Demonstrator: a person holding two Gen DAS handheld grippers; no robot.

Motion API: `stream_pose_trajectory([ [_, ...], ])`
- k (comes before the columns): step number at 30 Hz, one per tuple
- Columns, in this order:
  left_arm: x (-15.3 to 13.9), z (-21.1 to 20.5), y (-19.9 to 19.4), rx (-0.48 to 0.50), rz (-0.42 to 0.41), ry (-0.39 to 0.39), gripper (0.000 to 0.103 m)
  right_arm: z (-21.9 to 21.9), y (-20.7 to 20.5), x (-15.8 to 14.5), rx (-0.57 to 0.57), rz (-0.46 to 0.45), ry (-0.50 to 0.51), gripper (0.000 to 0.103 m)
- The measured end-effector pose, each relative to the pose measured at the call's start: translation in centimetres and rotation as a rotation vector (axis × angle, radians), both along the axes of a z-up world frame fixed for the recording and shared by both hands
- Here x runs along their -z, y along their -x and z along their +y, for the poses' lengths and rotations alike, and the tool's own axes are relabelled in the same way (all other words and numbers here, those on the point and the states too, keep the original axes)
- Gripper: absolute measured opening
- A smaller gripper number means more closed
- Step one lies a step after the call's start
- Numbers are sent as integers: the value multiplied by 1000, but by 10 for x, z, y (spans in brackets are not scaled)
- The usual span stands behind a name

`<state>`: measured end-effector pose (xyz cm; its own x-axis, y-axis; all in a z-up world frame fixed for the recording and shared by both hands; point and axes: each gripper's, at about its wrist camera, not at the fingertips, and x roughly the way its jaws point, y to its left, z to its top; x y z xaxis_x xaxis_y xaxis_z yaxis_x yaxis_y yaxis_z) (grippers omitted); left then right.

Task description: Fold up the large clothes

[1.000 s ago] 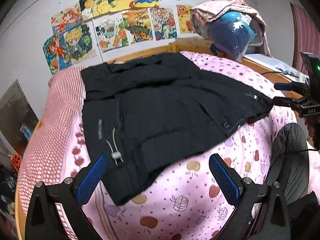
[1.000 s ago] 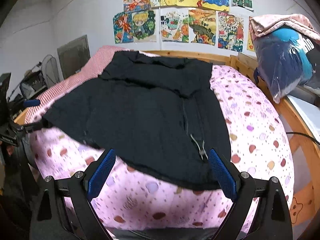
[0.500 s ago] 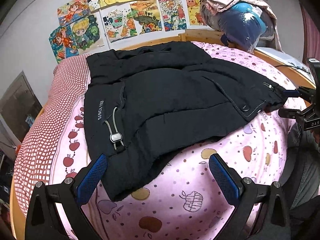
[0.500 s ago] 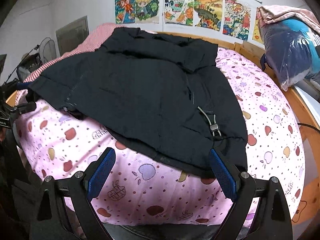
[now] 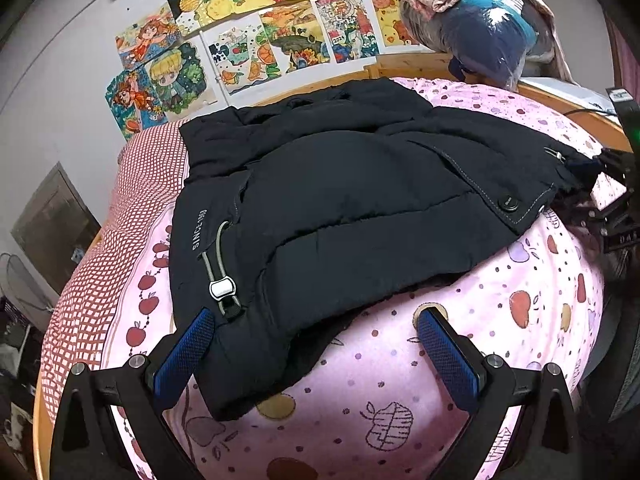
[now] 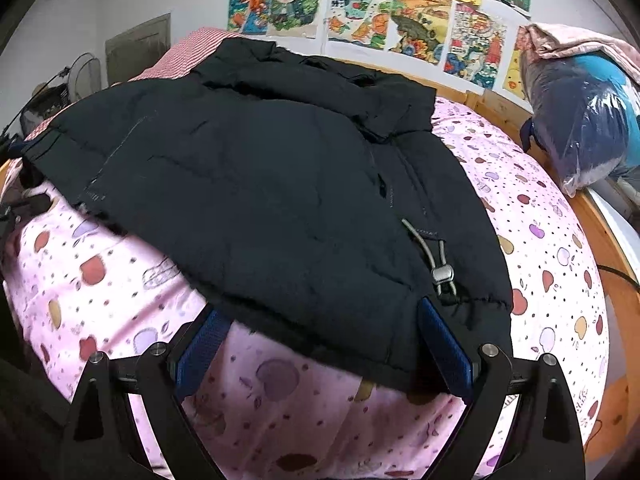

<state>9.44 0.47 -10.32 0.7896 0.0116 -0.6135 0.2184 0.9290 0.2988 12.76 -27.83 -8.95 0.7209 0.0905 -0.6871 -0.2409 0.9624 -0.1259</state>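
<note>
A black padded jacket [image 5: 360, 200] lies spread on the pink apple-print bed sheet [image 5: 400, 420], collar toward the wall. My left gripper [image 5: 316, 356] is open, and the jacket's near hem corner with its drawcord toggle [image 5: 222, 288] lies between its blue pads. In the right wrist view the same jacket [image 6: 260, 180] fills the middle. My right gripper [image 6: 320, 344] is open around the other hem corner, close to a second toggle [image 6: 440, 272]. The right gripper [image 5: 612, 200] also shows at the left wrist view's right edge, level with the jacket's hem corner.
A red checked cover [image 5: 100, 260] runs along the bed's left side. A plastic-wrapped blue bundle [image 5: 488, 40] under a pink cloth sits at the headboard corner. The wooden bed rail [image 6: 624, 280] borders the right side. Drawings [image 5: 260, 20] hang on the wall.
Both grippers have come in lower and closer to the jacket's hem, so each hem corner now sits between the open fingers. The jacket has spread wider on the sheet.
</note>
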Motion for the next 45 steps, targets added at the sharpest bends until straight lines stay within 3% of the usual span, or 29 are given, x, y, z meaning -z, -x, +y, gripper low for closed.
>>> stream_pose_trajectory([
  [7, 2, -1, -4, -45, -37, -41, 103, -6, -3, -2, 17, -27, -2, 91],
  [13, -2, 6, -6, -84, -69, 27, 103, -1, -2, -5, 9, -63, 68, 91],
  [17, -3, 9, -5, -112, -98, 22, 103, 2, 0, -13, 27, -116, 87, 91],
  [21, 1, 13, -5, -111, -94, 16, 99, -7, 2, -20, 62, -152, 31, 91],
  [24, 4, 9, -2, -105, -115, -39, 95, -15, 2, -15, 88, -149, -9, 89],
  [29, 0, -6, 7, -79, -207, -155, 94, -20, 1, -11, 88, -140, -39, 62],
  [34, -10, -16, 3, -42, -206, -134, 90, -11, 0, -19, 74, -168, -31, 34],
  [36, -13, -15, -3, -36, -173, -92, 78, -10, 0, -23, 75, -176, -40, 28],
  [40, -14, -11, -9, -45, -136, -16, 66, -12, 0, -32, 89, -192, -94, 20],
  [45, -19, -5, -12, -40, -102, 69, 33, -17, 2, -40, 142, -212, -176, 11],
])
